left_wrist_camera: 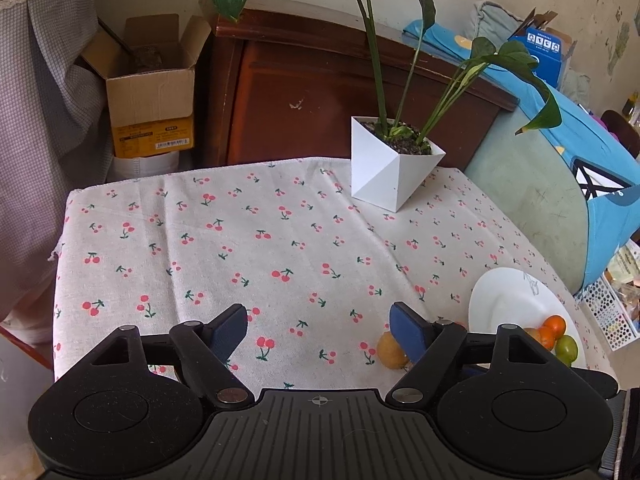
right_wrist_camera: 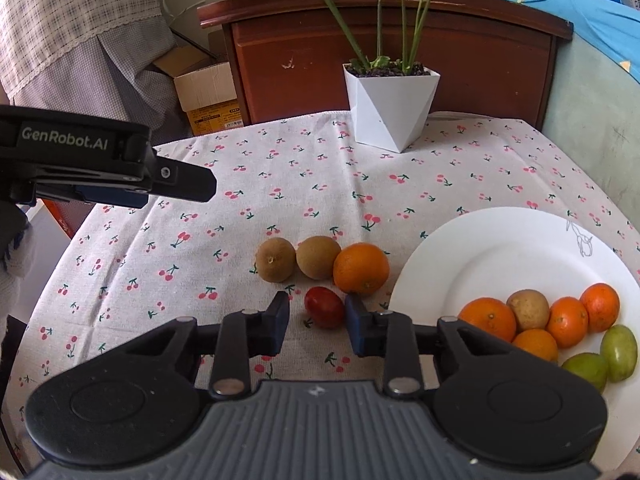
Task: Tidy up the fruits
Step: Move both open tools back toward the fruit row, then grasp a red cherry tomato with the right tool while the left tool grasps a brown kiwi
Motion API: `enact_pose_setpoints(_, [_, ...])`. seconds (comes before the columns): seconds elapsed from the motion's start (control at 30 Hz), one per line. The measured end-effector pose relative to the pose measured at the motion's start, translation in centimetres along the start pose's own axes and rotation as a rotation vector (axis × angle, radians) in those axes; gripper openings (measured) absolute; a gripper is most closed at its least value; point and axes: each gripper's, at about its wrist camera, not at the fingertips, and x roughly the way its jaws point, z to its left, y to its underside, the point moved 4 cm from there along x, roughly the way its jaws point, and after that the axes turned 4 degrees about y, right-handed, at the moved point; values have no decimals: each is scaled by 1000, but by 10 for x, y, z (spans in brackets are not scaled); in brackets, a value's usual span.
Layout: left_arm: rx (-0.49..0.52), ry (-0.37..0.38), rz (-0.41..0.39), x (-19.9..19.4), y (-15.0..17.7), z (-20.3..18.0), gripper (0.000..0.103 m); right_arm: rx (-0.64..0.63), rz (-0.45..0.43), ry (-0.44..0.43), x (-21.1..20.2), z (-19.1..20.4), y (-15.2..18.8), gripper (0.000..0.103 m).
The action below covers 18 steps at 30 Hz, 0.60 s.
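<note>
— What do we see loose on the desk?
— Two brown kiwis (right_wrist_camera: 276,259) (right_wrist_camera: 319,257) and an orange (right_wrist_camera: 361,267), touching in a row, with a small red fruit (right_wrist_camera: 325,306) just in front.
— And on the white plate (right_wrist_camera: 500,248)?
— We count four oranges (right_wrist_camera: 488,317), one brown fruit (right_wrist_camera: 528,309) and two green ones (right_wrist_camera: 619,352), bunched at its near edge.

Both wrist cameras look forward and steeply down along their own fingers from close above the cherry-print tablecloth (left_wrist_camera: 240,240), the left one aimed left of the right, sharing the white plant pot (right_wrist_camera: 390,108) and white plate (right_wrist_camera: 500,256).
</note>
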Motion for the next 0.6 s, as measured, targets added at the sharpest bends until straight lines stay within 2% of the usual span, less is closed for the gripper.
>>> enact_pose_setpoints(0.1, [16, 6, 2, 2, 3, -1, 78, -7, -3, 1, -1, -1, 0, 20])
enact_pose_setpoints(0.37, [75, 27, 21, 7, 13, -2, 78, 35, -47, -36, -19, -8, -8, 19])
enact_pose_setpoints(0.53, [183, 36, 17, 12, 22, -15, 77, 83, -94, -27, -34, -21, -18, 19])
enact_pose_setpoints(0.6, [238, 50, 14, 16, 26, -25, 70, 105, -110, -24, -39, -26, -22, 19])
